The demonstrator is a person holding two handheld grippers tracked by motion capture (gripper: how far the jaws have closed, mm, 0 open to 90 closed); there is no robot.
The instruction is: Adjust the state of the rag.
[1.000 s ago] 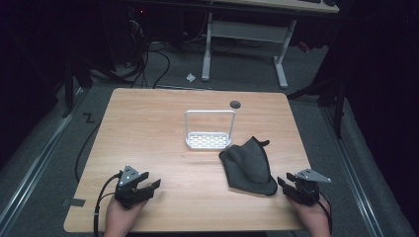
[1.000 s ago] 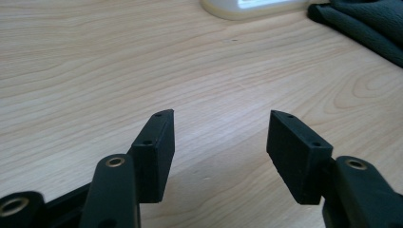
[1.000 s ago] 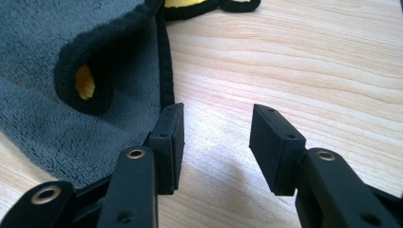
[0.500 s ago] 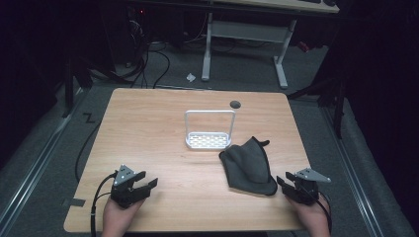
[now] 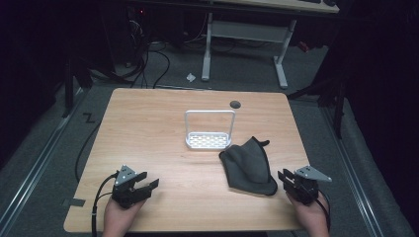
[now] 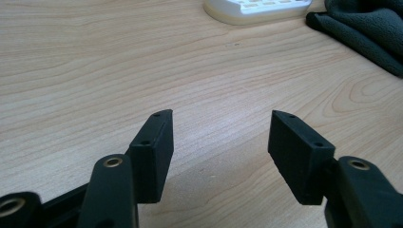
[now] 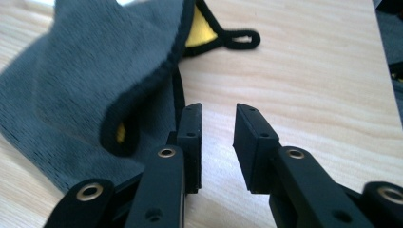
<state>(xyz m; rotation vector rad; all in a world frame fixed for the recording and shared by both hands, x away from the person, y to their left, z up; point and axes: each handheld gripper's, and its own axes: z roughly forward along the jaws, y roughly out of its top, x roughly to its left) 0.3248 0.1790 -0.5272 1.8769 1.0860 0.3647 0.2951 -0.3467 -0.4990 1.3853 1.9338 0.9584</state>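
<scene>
- Nearest the camera, at roughly seven o'clock on the worktop (image 5: 163, 143), the left hand-held gripper (image 5: 148, 186) rests low over bare wood, its jaws spread wide with nothing between them.
- At about five o'clock, the right hand-held gripper (image 5: 283, 177) sits just beside the near right edge of the grey cloth (image 5: 249, 165); its jaws have just been closing to a narrow gap and, in the right gripper view, nothing lies between the pads, the left pad standing close against the cloth's dark-bound hem, though contact cannot be confirmed.
- Both grippers are carried by a person whose hands enter from the near edge.
- Toward the middle, at around three o'clock from the worktop's centre, the cloth lies rumpled and partly folded over itself, a yellow underside (image 7: 199, 31) and a small hanging loop (image 7: 243, 39) peeking out at its far end.
- Just beyond and touching or nearly touching the cloth's far left corner, a white rack (image 5: 209, 129) with a tall wire hoop stands at centre, empty.
- Farther back, at twelve o'clock, a round cable hole (image 5: 235, 104) marks the worktop's far edge.
- By the look of it the work has barely begun: the cloth is ungrasped and unmoved, and gripping, lifting and placing it all appear to lie ahead.
</scene>
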